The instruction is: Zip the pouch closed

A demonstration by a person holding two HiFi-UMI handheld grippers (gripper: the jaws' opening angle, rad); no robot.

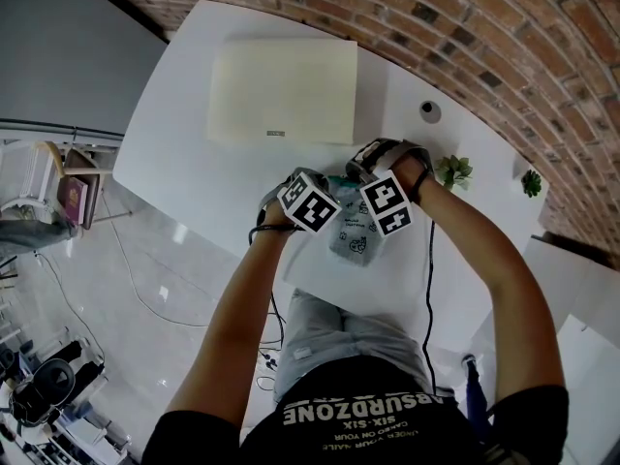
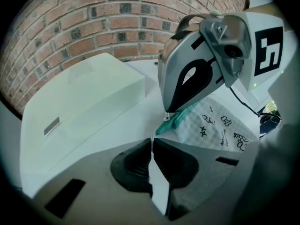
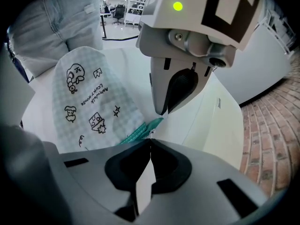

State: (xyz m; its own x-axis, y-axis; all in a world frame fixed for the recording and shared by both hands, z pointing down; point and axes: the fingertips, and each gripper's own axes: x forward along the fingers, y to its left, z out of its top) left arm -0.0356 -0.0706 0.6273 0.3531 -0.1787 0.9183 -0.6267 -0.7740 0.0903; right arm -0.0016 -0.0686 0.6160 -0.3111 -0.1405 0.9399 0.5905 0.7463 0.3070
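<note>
Printed pouch (image 1: 355, 242) at the white bench (image 1: 194, 168) edge. Left tongs (image 2: 151, 142) and right tongs (image 3: 150, 142) face each other, both pinched shut on its teal zip (image 3: 139, 131).

Office-type lab or studio space. Cues: exposed brick wall (image 1: 465, 8), plain white table (image 1: 184, 134) with small potted plants (image 1: 453, 170), glossy floor (image 1: 126, 337) with a loose cable (image 1: 145, 294), black office chair (image 1: 44, 386) nearby.

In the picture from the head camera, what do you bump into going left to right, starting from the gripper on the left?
left gripper → pouch → right gripper → little plant → second little plant, over by the bricks.
</note>
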